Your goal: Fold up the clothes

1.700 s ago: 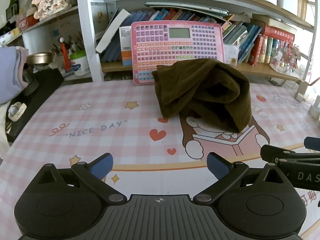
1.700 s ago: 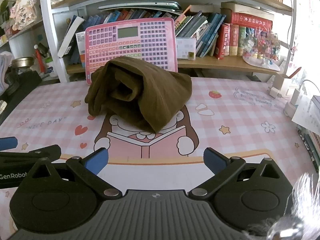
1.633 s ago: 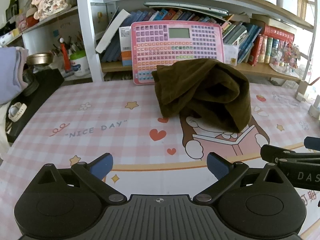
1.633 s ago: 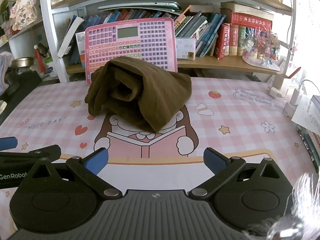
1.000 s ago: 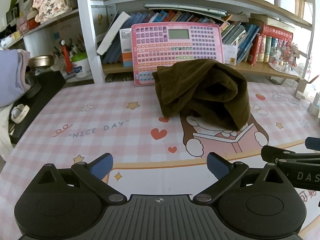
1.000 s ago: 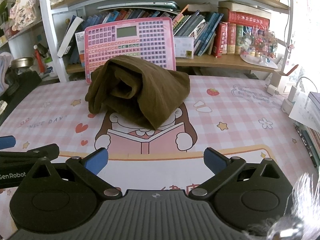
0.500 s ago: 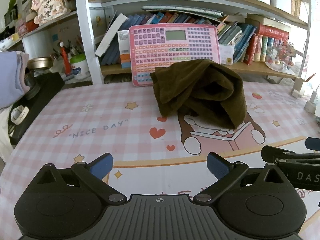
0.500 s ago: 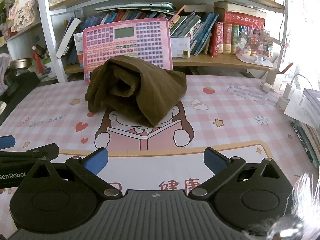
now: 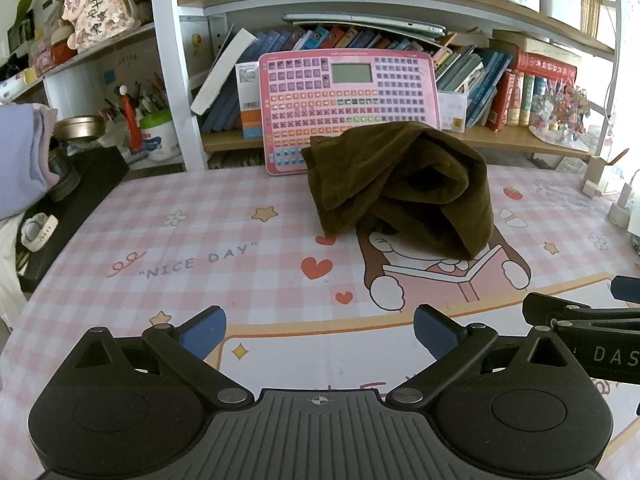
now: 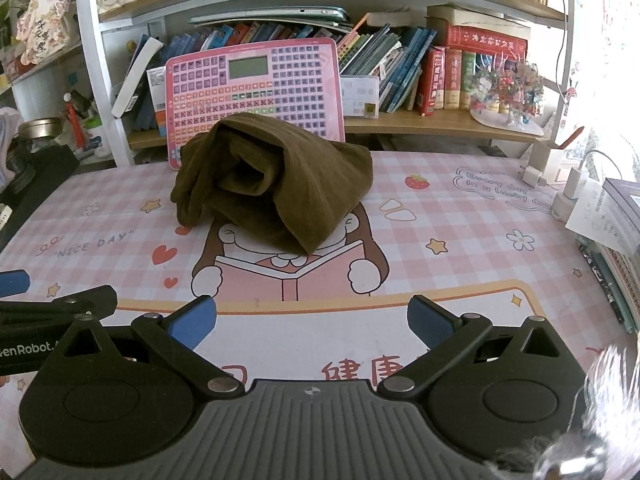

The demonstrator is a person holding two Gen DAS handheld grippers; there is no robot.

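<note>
Left gripper (image 9: 318, 326) and right gripper (image 10: 311, 318): black linkage arms with silver pivot screws, blue-padded jaws, ribbed grey housing bearing a crosshair mark; white lettering on each side.

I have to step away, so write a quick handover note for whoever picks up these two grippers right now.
Left gripper: open, empty, low over the near edge of the desk mat.
Right gripper: open, empty, beside it.
Brown garment: crumpled in a heap at the back of the mat, just in front of the pink keyboard toy, clear of both grippers.
Done: nothing folded.
Left: reach forward, spread the garment flat, fold it.
</note>
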